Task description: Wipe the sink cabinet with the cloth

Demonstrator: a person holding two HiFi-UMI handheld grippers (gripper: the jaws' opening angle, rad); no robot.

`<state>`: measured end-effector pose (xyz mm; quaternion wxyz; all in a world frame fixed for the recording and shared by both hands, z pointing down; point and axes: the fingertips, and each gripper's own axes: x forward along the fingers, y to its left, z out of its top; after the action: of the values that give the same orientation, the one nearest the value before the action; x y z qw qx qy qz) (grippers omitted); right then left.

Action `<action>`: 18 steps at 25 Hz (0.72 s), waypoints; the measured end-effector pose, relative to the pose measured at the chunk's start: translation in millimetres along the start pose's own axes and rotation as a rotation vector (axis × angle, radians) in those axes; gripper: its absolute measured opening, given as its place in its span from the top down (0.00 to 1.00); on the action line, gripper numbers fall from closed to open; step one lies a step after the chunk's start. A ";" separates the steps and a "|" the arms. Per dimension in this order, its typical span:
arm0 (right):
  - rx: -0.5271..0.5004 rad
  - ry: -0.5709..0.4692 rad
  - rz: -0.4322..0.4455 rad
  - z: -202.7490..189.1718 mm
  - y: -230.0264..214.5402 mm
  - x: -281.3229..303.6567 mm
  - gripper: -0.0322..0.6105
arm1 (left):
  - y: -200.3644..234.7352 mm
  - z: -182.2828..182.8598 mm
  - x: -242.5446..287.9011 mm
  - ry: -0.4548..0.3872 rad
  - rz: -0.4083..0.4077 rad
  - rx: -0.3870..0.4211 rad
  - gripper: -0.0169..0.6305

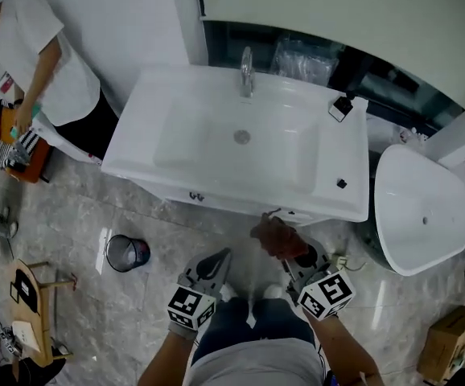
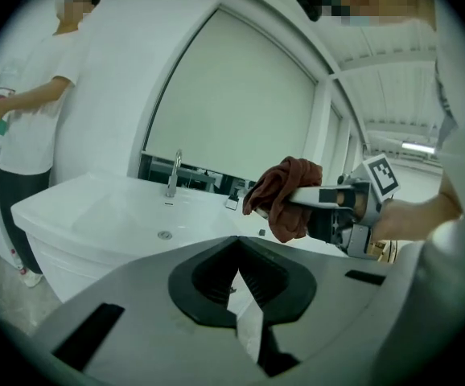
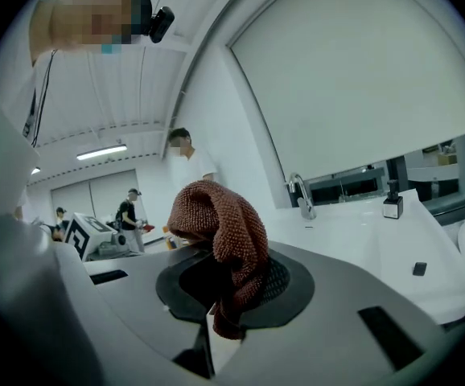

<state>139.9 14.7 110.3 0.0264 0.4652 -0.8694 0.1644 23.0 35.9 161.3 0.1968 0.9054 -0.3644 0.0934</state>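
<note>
The white sink cabinet [image 1: 176, 179] stands in front of me, with a basin and a chrome faucet [image 1: 247, 72] on top. A rust-brown cloth [image 1: 277, 236] hangs bunched just below the cabinet's front edge, and my right gripper [image 1: 287, 249] is shut on it. In the right gripper view the cloth [image 3: 220, 223] drapes over the jaws and hides their tips. My left gripper [image 1: 223, 256] hovers a little to the left, lower than the counter, jaws together with nothing in them. The left gripper view shows the cloth [image 2: 285, 195] in the right gripper [image 2: 329, 203] above the basin edge.
A black waste bin [image 1: 126, 252] stands on the marble floor at the left. A white oval tub [image 1: 421, 211] sits close at the cabinet's right. A person [image 1: 31, 55] stands by the cabinet's left end. Small black items [image 1: 341, 107] lie on the counter's right side.
</note>
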 end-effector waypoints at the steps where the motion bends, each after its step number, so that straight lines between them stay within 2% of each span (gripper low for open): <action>1: -0.005 -0.012 0.003 8.6 1.2 -3.8 0.86 | -4.2 10.2 -1.2 -0.008 -0.002 0.014 0.96; 10: -0.032 -0.108 0.023 73.7 10.5 -35.4 0.86 | -35.2 86.9 -21.6 -0.097 -0.003 0.080 0.96; 18: -0.058 -0.169 0.059 102.7 29.2 -54.8 0.86 | -50.2 121.5 -43.2 -0.171 0.016 0.115 0.96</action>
<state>158.0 41.6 -5.2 -0.0385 0.4508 -0.8862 0.0999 30.2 44.2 23.3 0.1122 0.9168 -0.3812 0.0383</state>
